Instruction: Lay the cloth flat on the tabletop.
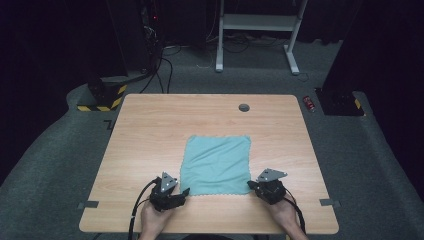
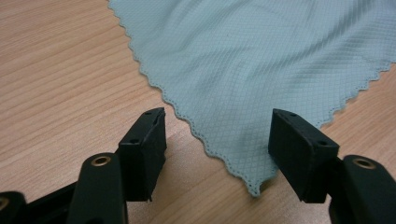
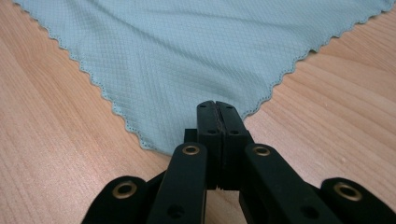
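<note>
A teal cloth (image 1: 216,164) with a scalloped edge lies spread flat on the wooden table (image 1: 150,130). My left gripper (image 1: 185,192) sits at the cloth's near left corner. In the left gripper view the cloth (image 2: 261,60) runs between the jaws of my left gripper (image 2: 217,144), which stands open, one jaw on each side of the corner tip. My right gripper (image 1: 250,185) is at the near right corner. In the right gripper view my right gripper (image 3: 217,109) is shut on the corner of the cloth (image 3: 187,51), and the corner tip is hidden behind the jaws.
A round grey grommet (image 1: 244,107) sits in the table's far edge. Grey tape marks (image 1: 89,204) (image 1: 329,202) lie at the near corners. Beyond the table are a white desk frame (image 1: 257,22), a striped base (image 1: 102,97) and a red can (image 1: 309,103) on the carpet.
</note>
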Motion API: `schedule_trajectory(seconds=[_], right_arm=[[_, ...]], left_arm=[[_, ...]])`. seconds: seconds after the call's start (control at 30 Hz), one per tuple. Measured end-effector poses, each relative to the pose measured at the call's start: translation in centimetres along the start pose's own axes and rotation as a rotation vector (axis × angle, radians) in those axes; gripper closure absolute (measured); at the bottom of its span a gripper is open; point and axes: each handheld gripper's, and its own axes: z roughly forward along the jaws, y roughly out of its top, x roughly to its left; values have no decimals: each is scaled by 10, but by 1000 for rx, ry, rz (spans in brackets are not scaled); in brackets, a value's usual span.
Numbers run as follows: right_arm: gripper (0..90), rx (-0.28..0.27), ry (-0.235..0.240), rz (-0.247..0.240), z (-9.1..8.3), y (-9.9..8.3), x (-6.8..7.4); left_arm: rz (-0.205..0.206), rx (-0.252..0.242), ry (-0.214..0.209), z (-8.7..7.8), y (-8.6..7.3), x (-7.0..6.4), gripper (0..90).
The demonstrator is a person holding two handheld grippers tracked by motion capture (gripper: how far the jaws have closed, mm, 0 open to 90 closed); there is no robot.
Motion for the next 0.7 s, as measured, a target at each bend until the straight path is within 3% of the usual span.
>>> schedule_trajectory(seconds=[0.33,0.5,0.6,0.7], right_arm=[[900,-37,17,-21,-1,31,-5],[898,-20,38,-24,19,49,-6],[892,28,37,-33,40,52,-4],[845,27,36,-19,43,51,-4]], left_arm=[[-1,4,1,0,0,0,360],[0,4,1,0,0,0,360],[0,4,1,0,0,0,360],[0,4,1,0,0,0,360]])
